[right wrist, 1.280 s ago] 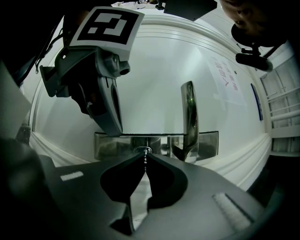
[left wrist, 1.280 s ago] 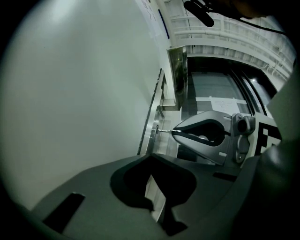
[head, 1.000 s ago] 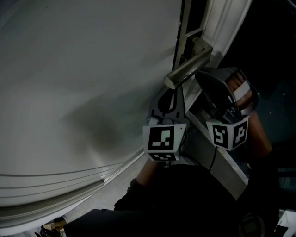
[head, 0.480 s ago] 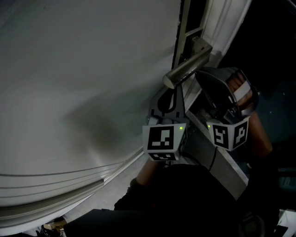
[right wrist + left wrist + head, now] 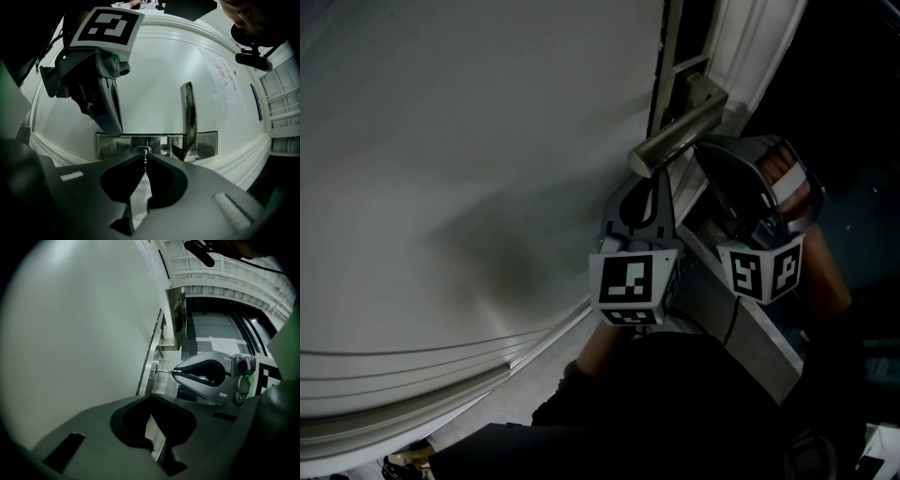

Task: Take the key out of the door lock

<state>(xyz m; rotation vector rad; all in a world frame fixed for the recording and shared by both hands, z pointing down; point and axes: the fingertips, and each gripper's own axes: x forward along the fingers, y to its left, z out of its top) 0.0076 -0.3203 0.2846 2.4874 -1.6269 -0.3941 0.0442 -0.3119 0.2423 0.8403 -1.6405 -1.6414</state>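
The key (image 5: 146, 160) sticks out of the lock cylinder (image 5: 143, 150) in a steel plate (image 5: 206, 143) on the white door (image 5: 469, 141). Its toothed blade shows between cylinder and jaws. My right gripper (image 5: 146, 157) is shut on the key's head. In the left gripper view the thin blade (image 5: 164, 371) spans from the lock (image 5: 153, 372) to the right gripper (image 5: 174, 372). My left gripper (image 5: 151, 397) is shut with nothing in it. It hangs just left of the lock plate (image 5: 118, 132), below the lever handle (image 5: 675, 136).
The steel lever handle (image 5: 189, 122) juts out just right of the keyhole, close to both grippers. The white door frame (image 5: 759, 56) runs along the door's edge. A person's dark sleeves and hands fill the lower right of the head view.
Neither gripper nor the key has visibly moved. Small green lights on both marker cubes showed half a second ago and are dark now.
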